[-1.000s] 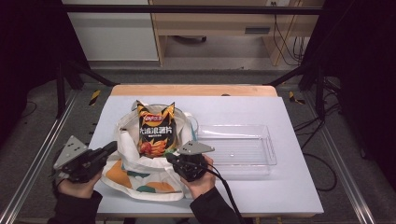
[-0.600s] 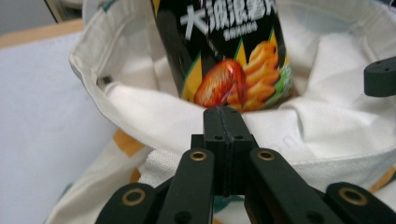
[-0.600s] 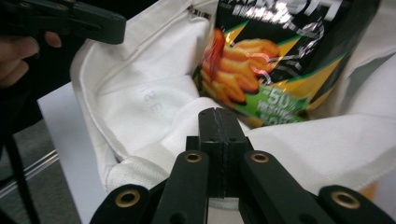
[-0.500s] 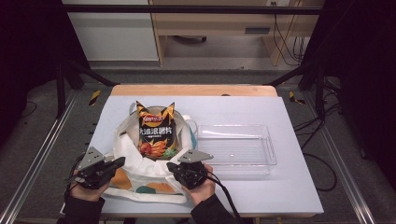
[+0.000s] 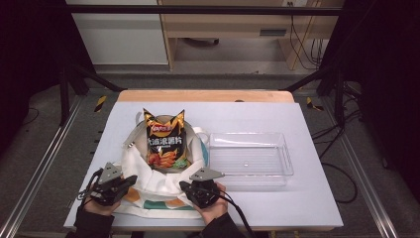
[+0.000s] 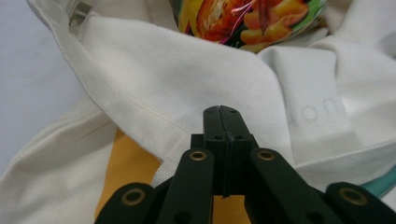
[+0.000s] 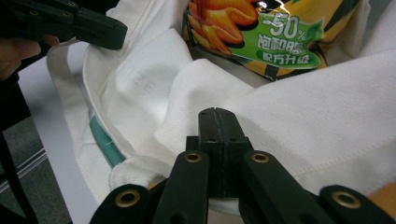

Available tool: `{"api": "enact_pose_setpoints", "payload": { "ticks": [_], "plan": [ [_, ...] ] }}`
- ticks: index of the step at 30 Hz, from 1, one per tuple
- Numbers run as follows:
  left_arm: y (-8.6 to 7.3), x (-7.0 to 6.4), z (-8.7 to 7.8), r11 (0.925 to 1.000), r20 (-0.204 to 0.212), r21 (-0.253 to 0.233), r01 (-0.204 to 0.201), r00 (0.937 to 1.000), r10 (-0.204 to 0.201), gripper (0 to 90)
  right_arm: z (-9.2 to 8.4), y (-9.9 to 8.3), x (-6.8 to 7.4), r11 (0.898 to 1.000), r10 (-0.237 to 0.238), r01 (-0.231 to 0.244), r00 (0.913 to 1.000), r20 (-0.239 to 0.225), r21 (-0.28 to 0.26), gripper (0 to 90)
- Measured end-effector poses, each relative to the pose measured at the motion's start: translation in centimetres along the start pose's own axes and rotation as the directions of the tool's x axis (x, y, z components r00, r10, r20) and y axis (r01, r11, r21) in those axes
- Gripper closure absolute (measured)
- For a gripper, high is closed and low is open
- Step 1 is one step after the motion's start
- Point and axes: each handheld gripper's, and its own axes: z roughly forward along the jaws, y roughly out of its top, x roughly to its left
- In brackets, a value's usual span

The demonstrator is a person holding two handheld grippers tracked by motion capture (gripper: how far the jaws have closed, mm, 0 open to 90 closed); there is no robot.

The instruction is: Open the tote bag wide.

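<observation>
Both grippers, left gripper and right gripper, sink lower-frame, jaws closed empty over the tote bag; pushing down could topple the chip bag.

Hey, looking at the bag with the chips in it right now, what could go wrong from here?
1. Both tools are shut with nothing between their jaws: the left tool and right tool sit low over the tote bag. Pushing closed tips into the cloth may bunch it rather than grip it.
2. The chip bag stands propped in the tote's mouth; tugging the cloth could tip it out.
3. The clear tray lies close beside the right tool and might get nudged.
</observation>
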Motion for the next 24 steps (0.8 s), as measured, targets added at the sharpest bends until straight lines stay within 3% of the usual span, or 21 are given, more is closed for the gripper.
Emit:
{"api": "enact_pose_setpoints", "payload": {
  "ticks": [8,12,18,21,24],
  "plan": [
    [-0.4,-0.3,0.6,0.9991,-0.014,0.013,-0.04,0.9991,0.04,86.6,0.7,-1.2,-0.2,1.0,0.008,-0.008,0.9997,0.023,0.025,90.0],
    [-0.3,-0.4,0.4,0.9981,-0.012,-0.002,-0.062,0.998,0.062,79.2,0.9,-1.4,-0.2,0.999,-0.008,0.007,0.9994,0.033,0.035,90.0],
    [0.2,-0.5,-0.3,0.998,-0.022,-0.044,-0.045,0.9988,0.044,65.6,1.0,-1.9,-0.1,0.999,0.001,-0.003,0.9991,0.043,0.041,90.0],
    [0.5,-0.4,-0.5,0.9984,-0.003,-0.051,-0.024,0.9997,0.024,63.3,1.0,-2.0,-0.1,0.999,0.0,-0.002,0.9991,0.043,0.041,90.0],
    [1.4,-0.1,-0.8,0.9962,-0.02,-0.086,-0.014,0.9997,0.012,59.9,1.1,-2.0,-0.2,0.999,-0.004,0.002,0.9991,0.042,0.046,90.0]
  ]
}}
